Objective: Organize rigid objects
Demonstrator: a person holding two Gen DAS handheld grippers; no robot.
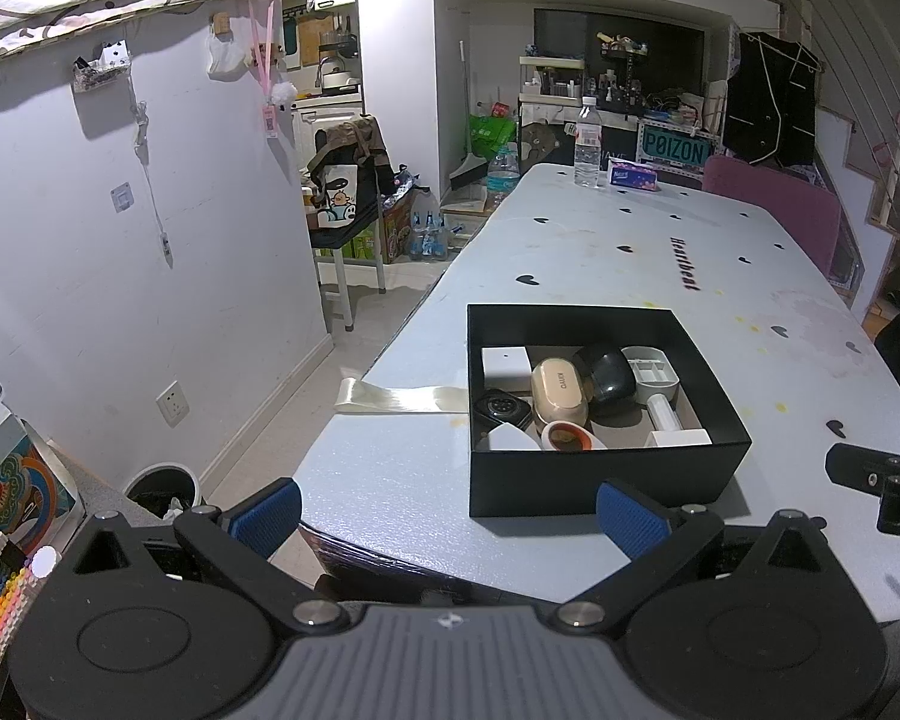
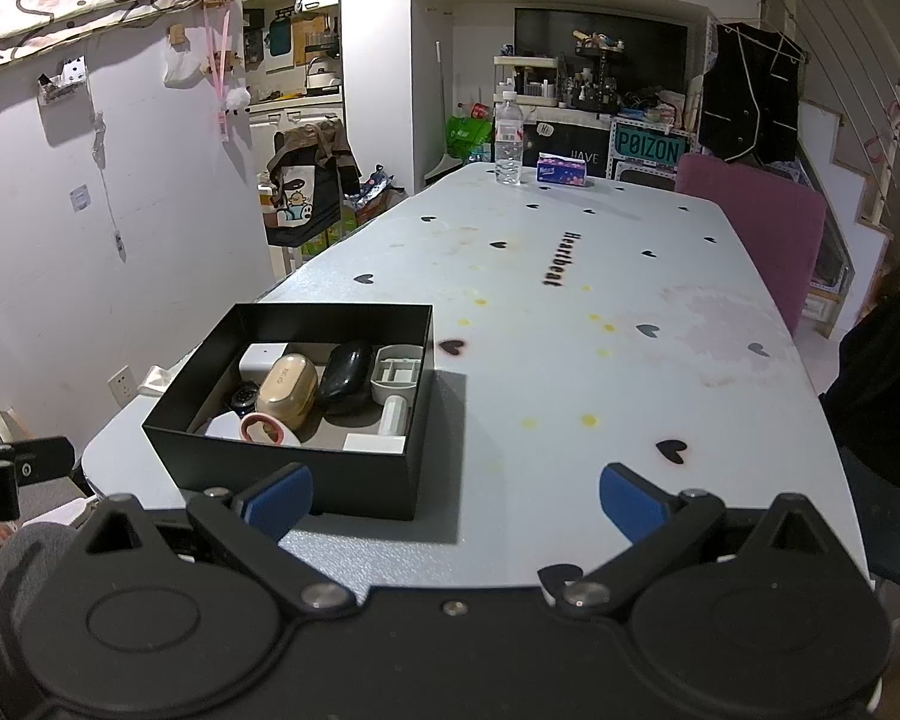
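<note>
Box (image 1: 600, 480) sits on table (image 1: 660, 276) near its near-left corner; inside: charger (image 1: 504, 362) at far-left, watch (image 1: 501, 409) nearer, earbud case (image 1: 559, 390) mid, dark case (image 1: 611, 373) to its right, tray (image 1: 651, 369) at far-right; bottle (image 1: 587, 143) & tissue pack (image 1: 632, 174) by table's far edge; chair (image 1: 774, 204) behind far-right corner.

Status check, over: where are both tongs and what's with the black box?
Left tongs open, empty. Right tongs open, empty. Black box on table, near edge, packed with small gadgets. Nothing blocking; bottle and tissue pack at far end.
</note>
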